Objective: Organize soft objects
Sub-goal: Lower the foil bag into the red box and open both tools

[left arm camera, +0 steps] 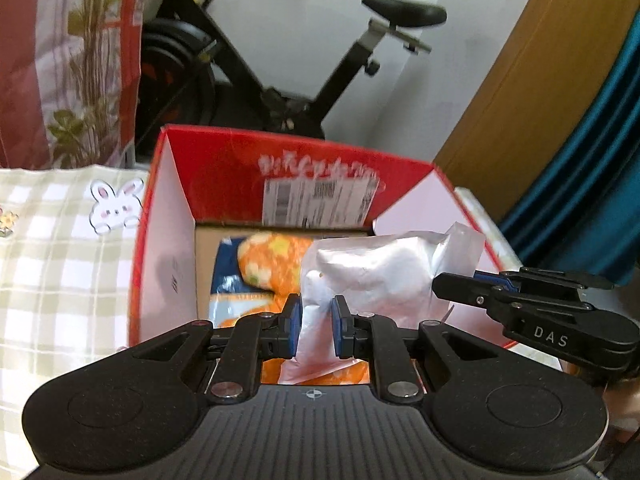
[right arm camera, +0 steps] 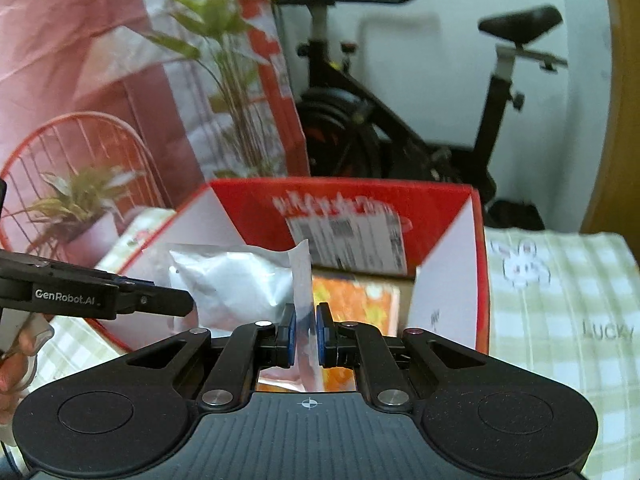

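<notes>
1. Right now the left gripper (left arm camera: pixel 316 330) has its blue pads squeezed on one edge of a soft white thing sealed in a clear plastic bag (left arm camera: pixel 376 276).
2. The right gripper (right arm camera: pixel 306 334) has its jaws squeezed on the other edge of that clear plastic bag (right arm camera: pixel 236 288), so both grippers share the load.
3. The bag hangs between the two grippers, just above the near side of a red cardboard box with white inside flaps (left arm camera: pixel 172 248).
4. Down in the box lies an orange cloth with yellow flowers (left arm camera: pixel 276 264), next to something blue. A white paper label (left arm camera: pixel 320 202) is stuck on the far wall of the box.
5. The box sits on a green and white checked cloth with a bunny picture (left arm camera: pixel 60 248), near its far edge.
6. I think the step now is to put the bag in the box. To do it well, move both grippers together so the bag does not rip.
7. Carry it past the near flaps to the middle, lower it onto the orange cloth, then let go with both at once.
8. Farther back stand a black exercise bike (left arm camera: pixel 304 68) and a green plant (right arm camera: pixel 224 60).
</notes>
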Demonstrator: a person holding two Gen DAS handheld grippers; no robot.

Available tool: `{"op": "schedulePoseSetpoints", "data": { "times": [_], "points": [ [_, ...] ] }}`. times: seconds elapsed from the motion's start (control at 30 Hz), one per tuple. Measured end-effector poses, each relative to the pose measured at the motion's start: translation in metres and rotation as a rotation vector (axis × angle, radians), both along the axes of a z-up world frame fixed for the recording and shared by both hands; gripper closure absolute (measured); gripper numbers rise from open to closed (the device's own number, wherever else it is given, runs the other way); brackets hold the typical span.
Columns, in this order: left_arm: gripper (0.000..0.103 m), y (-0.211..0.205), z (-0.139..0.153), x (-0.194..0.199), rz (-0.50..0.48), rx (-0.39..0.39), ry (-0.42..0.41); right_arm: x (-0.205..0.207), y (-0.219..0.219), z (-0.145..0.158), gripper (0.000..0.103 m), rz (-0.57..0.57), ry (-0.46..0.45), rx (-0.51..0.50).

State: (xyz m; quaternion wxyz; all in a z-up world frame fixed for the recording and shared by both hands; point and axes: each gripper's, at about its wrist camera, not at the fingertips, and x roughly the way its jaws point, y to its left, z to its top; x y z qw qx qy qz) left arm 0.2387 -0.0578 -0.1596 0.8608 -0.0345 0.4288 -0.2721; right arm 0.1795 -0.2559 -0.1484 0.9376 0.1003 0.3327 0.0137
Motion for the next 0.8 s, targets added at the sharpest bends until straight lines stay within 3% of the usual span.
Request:
{"op": "schedulePoseSetpoints", "data": {
  "times": [0.3,0.47,0.8],
  "points": [
    [0.084,-0.004,-0.016,0.0,-0.015,0.039,0.034,0.003,-0.001,-0.018,0.09,-0.022,0.05,-0.007],
    [0.058,-0.002,-0.008,-0.005,-0.012,0.033,0.006,-0.002,0.0,-0.015,0.079,-0.049,0.036,-0.03],
    [0.056,0.017,0.03,-0.044,-0.011,0.035,-0.099,-0.042,0.011,0.015,0.079,-0.027,-0.05,-0.059]
  ]
}}
